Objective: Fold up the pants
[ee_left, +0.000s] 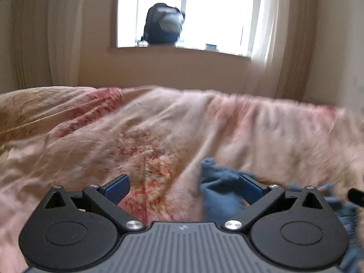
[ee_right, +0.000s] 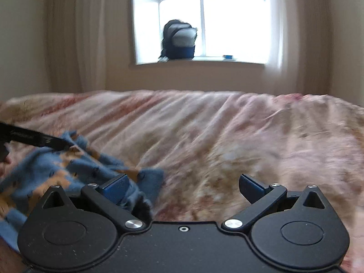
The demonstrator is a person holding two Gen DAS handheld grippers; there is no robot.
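The left gripper (ee_left: 184,188) is seen low over the bed (ee_left: 91,141), its blue-padded fingers (ee_left: 118,187) spread wide with nothing held between them. The pants (ee_left: 218,193), a crumpled blue garment, are found at about four o'clock in the left wrist view, bunched on the pink floral bedcover; one fold lies just inside and behind the right-hand finger, though contact with the pad cannot be told through the blur. A small dark shape, possibly part of the other tool, is glimpsed at the three o'clock edge. In the right wrist view the right gripper (ee_right: 184,188) is likewise held wide open and empty above the bedcover (ee_right: 250,141). There the pants (ee_right: 56,168), blue with orange patches, are spread at about eight o'clock, their near edge passing under and behind the left-hand finger (ee_right: 116,187). A dark arm of the left tool (ee_right: 34,138) is seen reaching in from nine o'clock, its tip resting at the upper edge of the cloth. At twelve o'clock a bright window (ee_right: 227,22) is seen, with a dark backpack (ee_right: 177,41) set on its sill and pale curtains (ee_right: 68,34) hung to either side.
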